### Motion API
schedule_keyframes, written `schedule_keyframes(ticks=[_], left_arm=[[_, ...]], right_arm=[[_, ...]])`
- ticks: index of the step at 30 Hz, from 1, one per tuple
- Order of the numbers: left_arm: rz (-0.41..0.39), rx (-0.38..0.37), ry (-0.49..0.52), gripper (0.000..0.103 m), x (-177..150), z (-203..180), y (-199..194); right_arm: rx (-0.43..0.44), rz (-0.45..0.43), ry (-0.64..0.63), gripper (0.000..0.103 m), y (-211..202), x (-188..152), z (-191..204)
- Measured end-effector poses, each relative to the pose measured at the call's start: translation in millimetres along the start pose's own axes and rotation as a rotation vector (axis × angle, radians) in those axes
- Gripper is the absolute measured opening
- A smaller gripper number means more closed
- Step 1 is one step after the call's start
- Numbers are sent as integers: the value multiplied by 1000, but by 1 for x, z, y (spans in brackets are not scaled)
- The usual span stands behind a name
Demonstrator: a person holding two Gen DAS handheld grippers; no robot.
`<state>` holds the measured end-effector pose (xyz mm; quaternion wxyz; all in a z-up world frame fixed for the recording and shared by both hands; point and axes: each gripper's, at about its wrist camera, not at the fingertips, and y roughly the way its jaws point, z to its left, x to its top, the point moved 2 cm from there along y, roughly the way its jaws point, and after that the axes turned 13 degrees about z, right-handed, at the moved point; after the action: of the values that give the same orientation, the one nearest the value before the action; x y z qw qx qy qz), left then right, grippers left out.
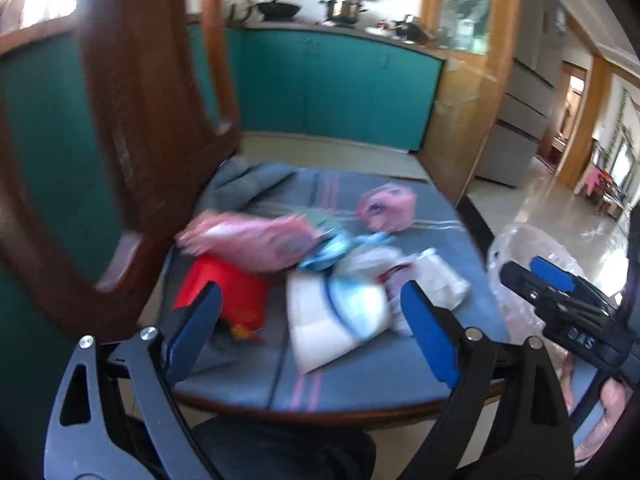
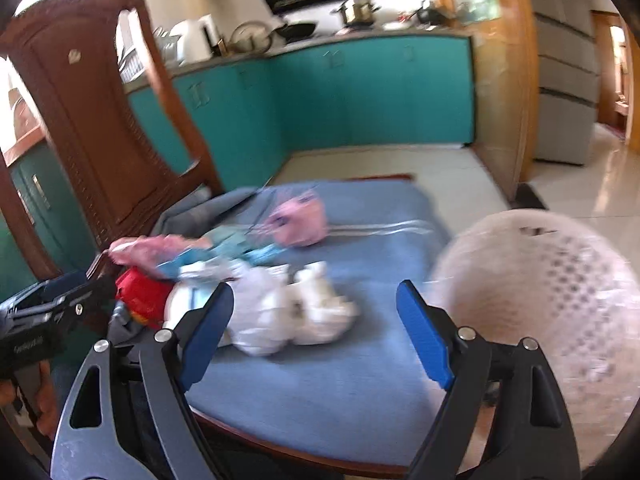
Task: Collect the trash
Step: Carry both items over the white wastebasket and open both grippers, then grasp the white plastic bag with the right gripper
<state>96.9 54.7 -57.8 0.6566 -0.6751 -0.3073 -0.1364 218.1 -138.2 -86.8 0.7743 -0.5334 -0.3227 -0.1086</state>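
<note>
Trash pile (image 2: pixel 256 288) crowds the left and middle of the blue cushion (image 2: pixel 340 380); the near strip and right half of the cushion lie bare. Wooden chair back (image 2: pixel 92 120) walls off the left side. White mesh basket (image 2: pixel 560 300) sits just off the cushion's right edge, blocking that flank. Pink carton (image 2: pixel 298 220) stands apart behind the pile, bare cloth around it. Floor beyond is open up to the teal cabinets (image 2: pixel 360 92).

Blurred trash heap (image 1: pixel 320 276) on the blue cloth: pink wrapper, red packet (image 1: pixel 224 296), white bags; a pink carton (image 1: pixel 386 208) just apart; white mesh bin (image 2: pixel 532 300) beside.
</note>
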Motion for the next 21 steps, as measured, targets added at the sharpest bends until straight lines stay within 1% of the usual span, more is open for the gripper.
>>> schedule_keyframes(ticks=[2,6,8,10,12,18,19,21], left_arm=[[27,-11,-37,91,-9,16,0],[58,-29,-81,91,-22,27,1],[67,-35,-86,91,-26,31,3],[73,-44,-88,91,-30,32,5],[80,-53,-86,91,-32,32,7],[96,-75,-75,91,-33,29,8],[95,-72,-72,91,-33,29,7],[95,-68,-71,92,-35,30,7]], right_arm=[[10,32,-8,82,16,5,15],[-25,84,-19,82,38,6,29],[-23,109,-15,82,44,4,33],[-10,111,-23,83,44,3,38],[-21,108,-39,85,47,3,43],[-44,136,-82,85,59,0,54],[-49,135,-87,85,60,-1,56],[-51,133,-93,77,61,-2,58]])
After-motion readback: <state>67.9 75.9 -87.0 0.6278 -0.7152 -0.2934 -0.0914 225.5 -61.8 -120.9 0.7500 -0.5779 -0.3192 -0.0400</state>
